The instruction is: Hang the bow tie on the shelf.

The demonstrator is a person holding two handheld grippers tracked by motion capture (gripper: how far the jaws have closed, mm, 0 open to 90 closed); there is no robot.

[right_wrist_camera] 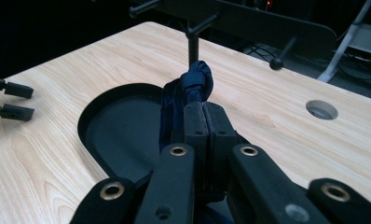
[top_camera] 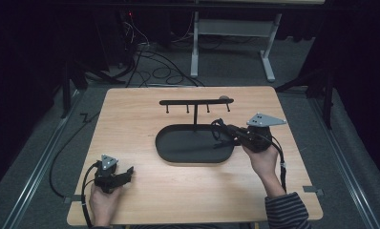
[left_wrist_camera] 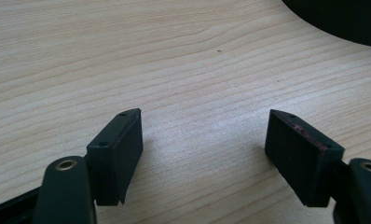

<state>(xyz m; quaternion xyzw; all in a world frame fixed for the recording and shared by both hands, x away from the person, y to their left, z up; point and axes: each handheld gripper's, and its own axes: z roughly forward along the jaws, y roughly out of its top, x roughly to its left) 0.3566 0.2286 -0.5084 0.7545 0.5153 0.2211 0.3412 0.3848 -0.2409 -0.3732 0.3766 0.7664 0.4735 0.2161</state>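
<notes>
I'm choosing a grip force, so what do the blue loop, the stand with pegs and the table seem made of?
Blue loop: soft dark-blue fabric or cord, matte, bunched and knotted, pinched in the right tool.
Hook stand: rigid, matte black, probably painted metal, perhaps plastic; thin pegs with rounded tips.
Table: light wood or wood-look laminate, with visible grain and a smooth finish.

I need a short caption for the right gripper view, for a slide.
Right gripper shut on a knotted dark blue cord above the black oval tray, facing the black peg rack.

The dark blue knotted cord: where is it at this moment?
The dark blue knotted cord is pinched in the right gripper, above the right end of the black oval tray, in front of the hook rack.
</notes>
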